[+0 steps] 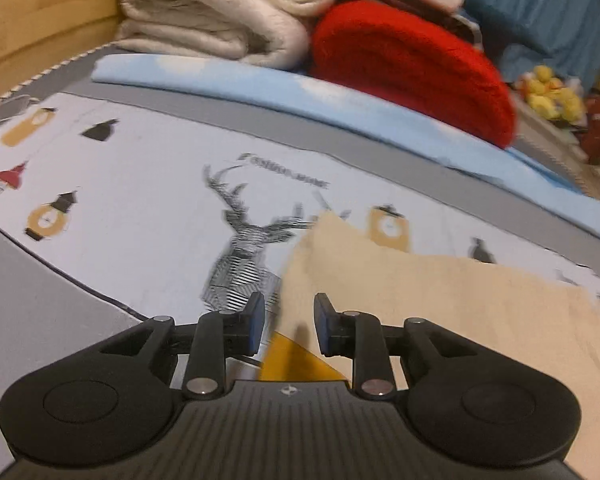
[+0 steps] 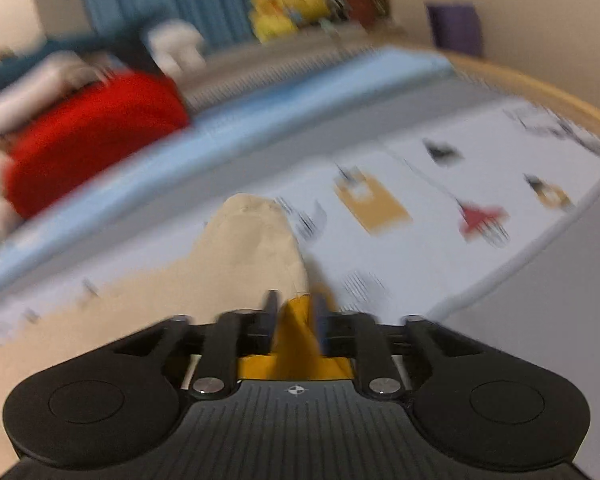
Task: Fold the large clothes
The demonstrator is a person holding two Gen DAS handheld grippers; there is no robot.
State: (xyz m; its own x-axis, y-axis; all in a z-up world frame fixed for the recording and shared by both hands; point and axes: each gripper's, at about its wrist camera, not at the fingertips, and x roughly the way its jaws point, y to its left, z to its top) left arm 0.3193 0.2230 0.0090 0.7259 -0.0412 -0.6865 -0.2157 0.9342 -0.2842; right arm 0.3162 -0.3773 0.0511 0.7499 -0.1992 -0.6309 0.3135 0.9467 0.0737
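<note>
The garment [image 1: 440,312], a pale beige cloth with a mustard-yellow section near its lower edge, lies spread on the printed sheet [image 1: 140,184] of a bed, in front of both grippers. In the left wrist view it covers the right part of the sheet, and one edge rises to a soft peak beside the stag print [image 1: 244,252]. In the right wrist view a rounded fold of the beige cloth bulges up just ahead of the fingers. The left gripper [image 1: 289,320] has its jaws parted, with nothing pinched; the cloth edge and the yellow section lie below the gap. The right gripper [image 2: 294,314] has its jaws standing narrowly apart with a ridge of yellow cloth rising between them; motion blur prevents confirmation that the pads press on it. Judged from this layout, the fold is at an early or middle stage: the garment is partly doubled over but not yet squared into a compact stack. Remaining work probably includes flattening the raised fold and making further folds. Behind it, a folded cream blanket [image 1: 220,12] and a red blanket [image 1: 412,68] rest on a light blue pad [image 1: 260,84].
</note>
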